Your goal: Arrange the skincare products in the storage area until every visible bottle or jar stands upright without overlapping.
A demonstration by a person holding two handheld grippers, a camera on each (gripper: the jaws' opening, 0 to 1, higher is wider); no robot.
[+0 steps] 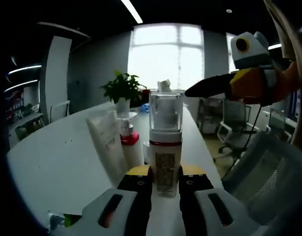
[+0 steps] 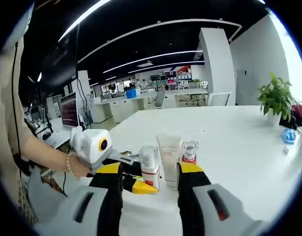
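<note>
My left tool (image 1: 166, 184) is clenched on the pump bottle (image 1: 166, 142) — it stands upright on the white worktop (image 1: 62, 152) between the two yellow-tipped jaws. Just beside it, on its left in the left gripper view, stand a white tube (image 1: 105, 142) and a small bottle with a red collar (image 1: 131, 147). My right tool (image 2: 150, 179) is released — its jaws are wide apart, near the three products but touching none. A potted plant (image 1: 122, 91) stands further along the worktop.

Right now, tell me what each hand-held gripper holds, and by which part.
The left hand-held gripper clamps the clear-capped white pump bottle with a red band at its lower body. The right hand-held gripper is open, holding nothing.
</note>
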